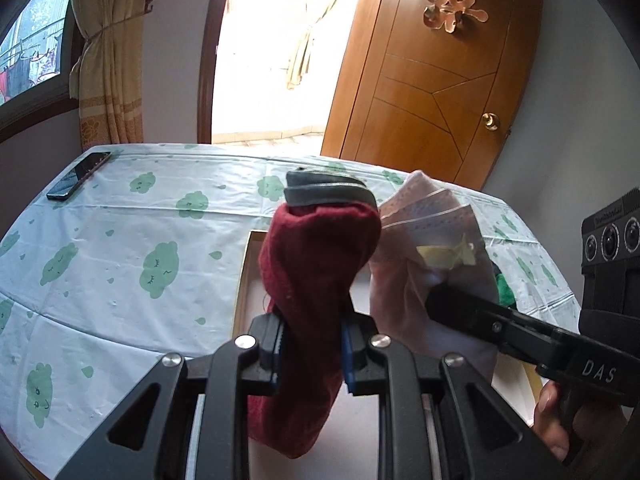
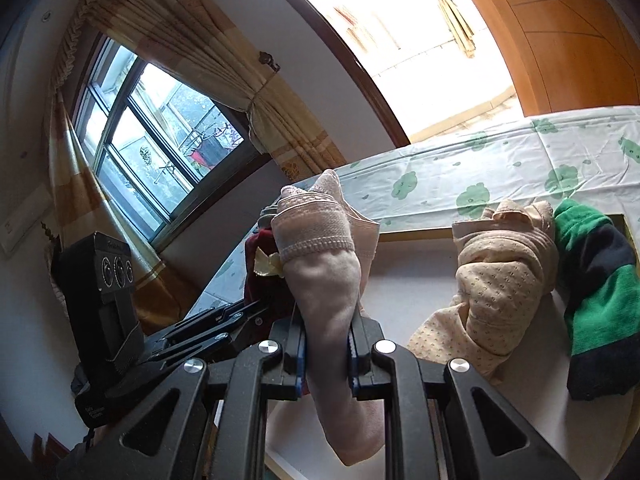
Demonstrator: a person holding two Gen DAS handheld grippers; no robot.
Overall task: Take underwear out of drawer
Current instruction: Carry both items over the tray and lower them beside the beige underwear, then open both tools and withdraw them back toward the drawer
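Note:
My left gripper (image 1: 312,346) is shut on a dark red pair of underwear (image 1: 316,248) with a grey waistband, held up above the open drawer (image 1: 243,280). Beside it on the right, my right gripper (image 1: 438,304) pinches a pale pink pair (image 1: 416,236). In the right wrist view that gripper (image 2: 328,354) is shut on the pink lace-edged underwear (image 2: 320,268), which hangs through the jaws. The left gripper (image 2: 244,316) and the red pair (image 2: 260,256) show at its left. A beige dotted pair (image 2: 500,280) and a green and dark striped pair (image 2: 592,300) lie in the drawer (image 2: 416,234).
The drawer rests on a table under a white cloth (image 1: 120,240) printed with green clouds. A phone (image 1: 78,176) lies at the far left corner. A wooden door (image 1: 432,92) and a bright doorway stand behind. A curtained window (image 2: 160,152) is at the left. A hand (image 1: 548,420) grips the right tool.

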